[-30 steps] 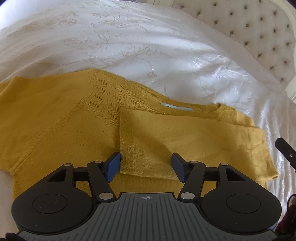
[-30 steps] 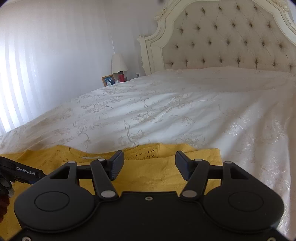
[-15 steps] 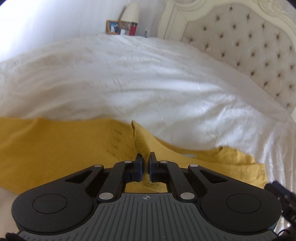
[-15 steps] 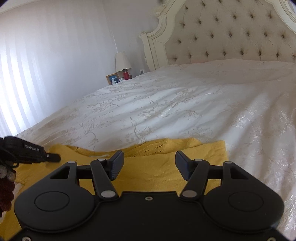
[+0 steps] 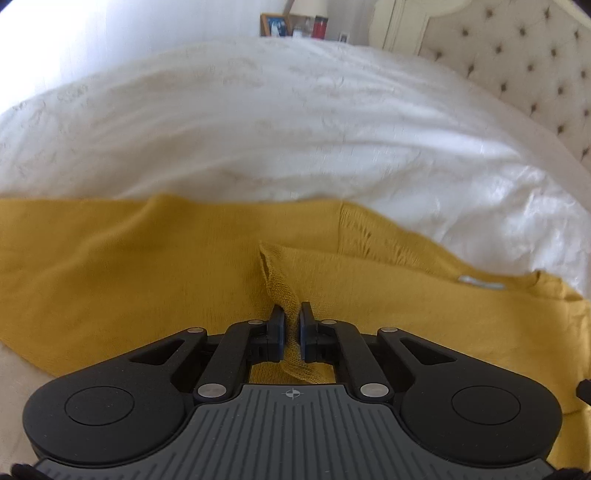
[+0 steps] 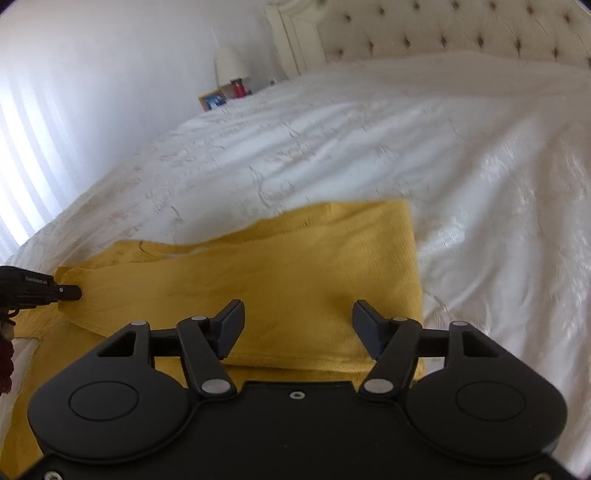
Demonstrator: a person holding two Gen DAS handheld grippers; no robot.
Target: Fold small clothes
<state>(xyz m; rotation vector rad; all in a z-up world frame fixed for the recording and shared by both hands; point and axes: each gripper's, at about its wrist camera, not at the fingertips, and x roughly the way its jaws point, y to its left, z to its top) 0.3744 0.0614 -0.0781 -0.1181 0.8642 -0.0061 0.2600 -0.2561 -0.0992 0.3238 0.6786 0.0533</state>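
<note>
A mustard-yellow knitted sweater (image 5: 110,266) lies flat on the white bed, one sleeve folded across its chest. My left gripper (image 5: 291,325) is shut on the cuff end of that folded sleeve (image 5: 280,284) and lifts it a little off the body. In the right wrist view the sweater (image 6: 295,266) lies under my right gripper (image 6: 297,328), which is open and empty just above the folded right side. The left gripper (image 6: 70,291) shows at the left edge there, pinching the sleeve.
The white embroidered bedspread (image 5: 295,129) spreads beyond the sweater. A tufted cream headboard (image 6: 461,29) stands at the far end. A nightstand with a lamp (image 6: 229,66) and a photo frame (image 6: 213,99) sits beside the bed by the wall.
My left gripper closed on the sleeve cuff and has raised and drawn it leftward. My right gripper stayed open and dipped lower over the sweater's right side.
</note>
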